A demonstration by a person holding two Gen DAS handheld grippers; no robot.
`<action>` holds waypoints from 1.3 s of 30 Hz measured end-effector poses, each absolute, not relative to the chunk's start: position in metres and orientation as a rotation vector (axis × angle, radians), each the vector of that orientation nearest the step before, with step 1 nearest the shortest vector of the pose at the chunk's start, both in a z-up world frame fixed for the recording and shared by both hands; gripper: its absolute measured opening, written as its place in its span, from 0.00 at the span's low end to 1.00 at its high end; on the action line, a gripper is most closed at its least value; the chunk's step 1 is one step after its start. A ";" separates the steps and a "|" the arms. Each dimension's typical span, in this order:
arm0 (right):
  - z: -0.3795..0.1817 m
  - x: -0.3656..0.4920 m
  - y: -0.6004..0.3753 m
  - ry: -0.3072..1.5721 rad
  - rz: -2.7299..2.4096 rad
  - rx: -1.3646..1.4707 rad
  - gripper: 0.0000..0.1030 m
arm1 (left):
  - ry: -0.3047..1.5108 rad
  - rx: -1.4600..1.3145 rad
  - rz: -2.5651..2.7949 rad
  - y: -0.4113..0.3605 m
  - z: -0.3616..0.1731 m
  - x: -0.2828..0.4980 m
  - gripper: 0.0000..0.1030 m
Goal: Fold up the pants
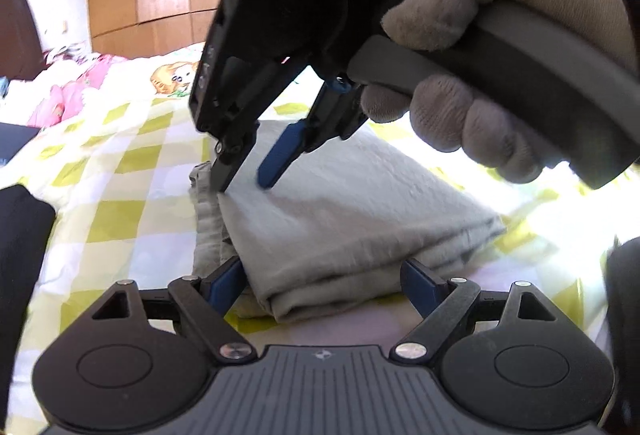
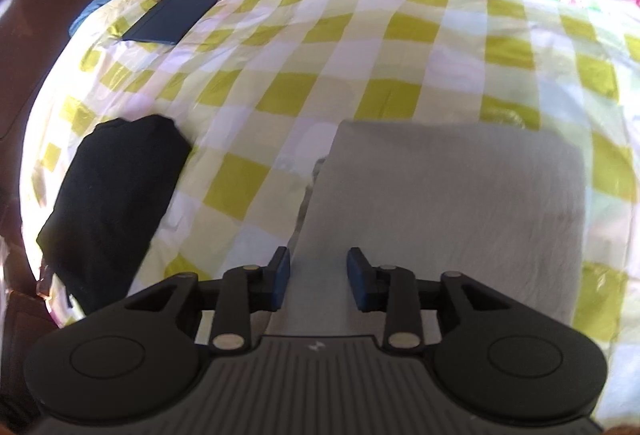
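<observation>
Both grippers, left (image 1: 324,285) and right (image 1: 244,177), stand apart over my folded pants (image 1: 340,219); careless nudging probably unfolds them.

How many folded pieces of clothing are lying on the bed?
2. The grey pants lie folded on the checkered sheet, right below both sets of open jaws. A black folded garment lies apart, near the bed's left edge. Others may be out of view.
</observation>
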State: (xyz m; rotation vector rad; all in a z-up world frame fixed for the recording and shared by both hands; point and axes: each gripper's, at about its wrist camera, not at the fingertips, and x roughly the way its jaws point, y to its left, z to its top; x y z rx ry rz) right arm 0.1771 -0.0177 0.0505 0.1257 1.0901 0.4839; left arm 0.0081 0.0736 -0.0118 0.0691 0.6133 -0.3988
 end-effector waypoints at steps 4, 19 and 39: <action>0.055 0.189 -0.004 1.049 0.446 0.028 0.35 | 0.620 -0.026 -0.410 0.083 -0.004 0.011 0.94; 0.049 0.210 -0.024 1.084 0.416 0.084 0.05 | 0.655 0.010 -0.301 0.080 -0.004 0.023 0.31; 0.095 0.210 -0.008 1.023 0.530 0.133 0.04 | 0.557 -0.257 -0.292 0.137 0.026 0.015 0.23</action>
